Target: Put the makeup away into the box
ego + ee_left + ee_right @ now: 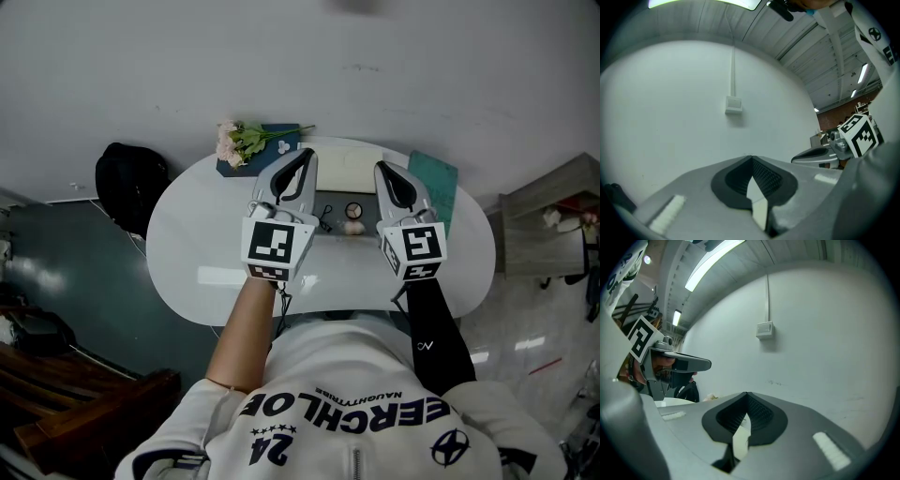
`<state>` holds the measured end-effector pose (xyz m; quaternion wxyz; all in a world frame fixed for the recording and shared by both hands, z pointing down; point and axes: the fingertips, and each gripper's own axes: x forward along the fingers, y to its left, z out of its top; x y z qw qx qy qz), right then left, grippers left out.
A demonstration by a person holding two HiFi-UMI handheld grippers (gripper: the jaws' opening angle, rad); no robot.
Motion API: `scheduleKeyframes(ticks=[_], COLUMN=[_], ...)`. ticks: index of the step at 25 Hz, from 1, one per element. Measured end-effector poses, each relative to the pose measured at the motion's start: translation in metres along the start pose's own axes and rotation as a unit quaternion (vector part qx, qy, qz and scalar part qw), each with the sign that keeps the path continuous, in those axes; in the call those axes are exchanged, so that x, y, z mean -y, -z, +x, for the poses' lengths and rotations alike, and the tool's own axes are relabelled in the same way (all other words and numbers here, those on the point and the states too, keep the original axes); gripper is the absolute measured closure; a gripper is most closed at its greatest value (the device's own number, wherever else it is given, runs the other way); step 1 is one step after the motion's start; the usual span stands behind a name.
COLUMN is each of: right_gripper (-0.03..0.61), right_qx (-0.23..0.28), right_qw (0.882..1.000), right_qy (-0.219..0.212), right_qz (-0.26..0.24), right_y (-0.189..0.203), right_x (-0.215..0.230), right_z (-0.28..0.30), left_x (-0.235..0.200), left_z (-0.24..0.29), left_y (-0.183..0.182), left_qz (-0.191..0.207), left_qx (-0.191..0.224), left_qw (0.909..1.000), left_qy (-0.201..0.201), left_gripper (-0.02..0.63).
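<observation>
My white sweatshirt [375,422] is nearest, at the bottom of the head view; beyond it I hold my left gripper [305,157] and right gripper [382,171] over the tabletop [187,244], each with its jaws pressed together on nothing; between them, near the far edge, the small makeup pieces [353,211] lie just before a white box [349,173], whose sides the grippers cover; pink flowers [239,141] lie at the far left edge, a teal flat thing [433,183] at the far right; a black bag [129,183] stands beside the left end.
</observation>
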<state>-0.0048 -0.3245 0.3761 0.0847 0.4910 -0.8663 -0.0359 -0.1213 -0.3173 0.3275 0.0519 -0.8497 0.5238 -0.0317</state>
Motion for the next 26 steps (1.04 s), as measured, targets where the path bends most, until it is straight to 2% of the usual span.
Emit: scheduleKeyframes(ticks=[5,26], right_gripper=[0.551,0.549], right_qx=[0.006,-0.003], right_qw=[1.0,0.999], right_qy=[-0.004,0.015], right_qz=[-0.031,-0.03], right_y=[-0.007,-0.009], right_x=[-0.011,-0.033], right_z=[-0.001,-0.008], left_x=[-0.004,-0.016], left_z=[-0.004,-0.027], left_y=[-0.002,0.005], left_qz=[0.001,-0.006], left_qx=[0.002,0.008], left_qw=[1.0,0.9999], left_qy=[-0.002,0.014], left_gripper=[0.607,0.607])
